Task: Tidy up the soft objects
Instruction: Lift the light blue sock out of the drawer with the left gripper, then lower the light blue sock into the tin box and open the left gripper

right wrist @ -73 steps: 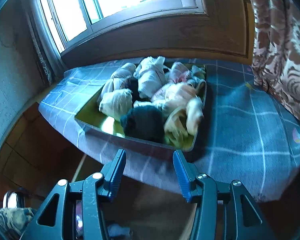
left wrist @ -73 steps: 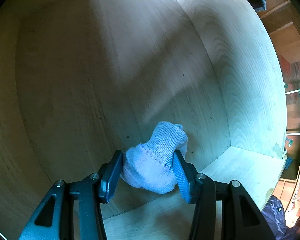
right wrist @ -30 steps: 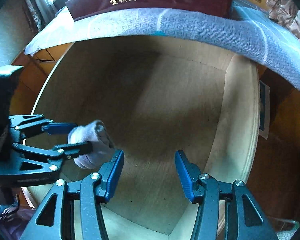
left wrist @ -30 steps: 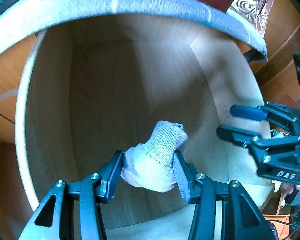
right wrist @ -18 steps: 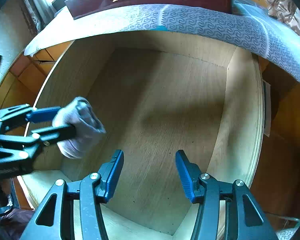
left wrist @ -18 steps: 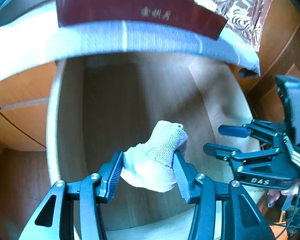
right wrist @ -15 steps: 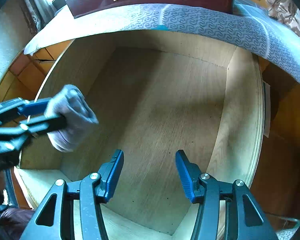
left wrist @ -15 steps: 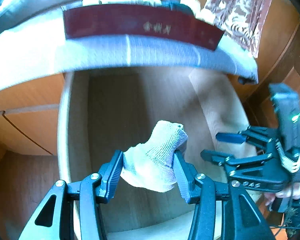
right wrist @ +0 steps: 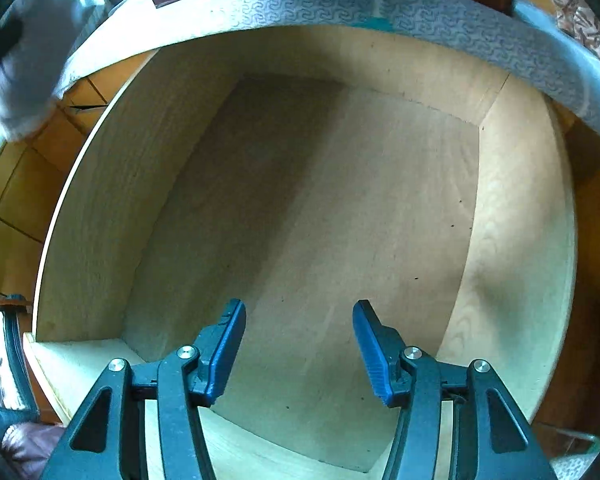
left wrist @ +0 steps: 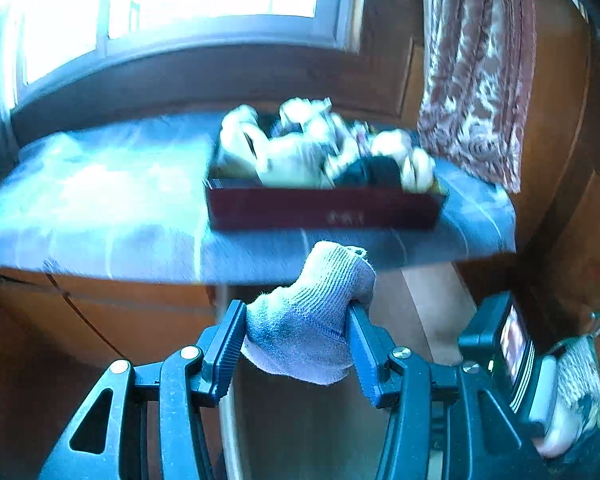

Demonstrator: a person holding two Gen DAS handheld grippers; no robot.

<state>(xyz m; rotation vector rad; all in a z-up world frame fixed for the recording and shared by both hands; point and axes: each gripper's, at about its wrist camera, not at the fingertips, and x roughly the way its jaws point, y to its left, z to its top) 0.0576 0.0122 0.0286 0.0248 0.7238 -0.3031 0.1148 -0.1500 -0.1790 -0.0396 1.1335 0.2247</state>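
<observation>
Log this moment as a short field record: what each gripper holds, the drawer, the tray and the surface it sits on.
left gripper: shut on a rolled light sock, held in the air in front of the cloth-covered top
right gripper: open, nothing between the pads, pointing down into the drawer
drawer: pale wood, pulled open, nothing visible inside
tray: dark red, heaped with rolled soft items, light ones and at least one dark
surface: blue patterned cloth under the tray, below a window
image quality: left wrist view is motion-blurred

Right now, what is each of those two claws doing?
Left gripper: shut on a rolled pale grey knitted sock.
Right gripper: open, holding nothing, above the light wooden drawer.
</observation>
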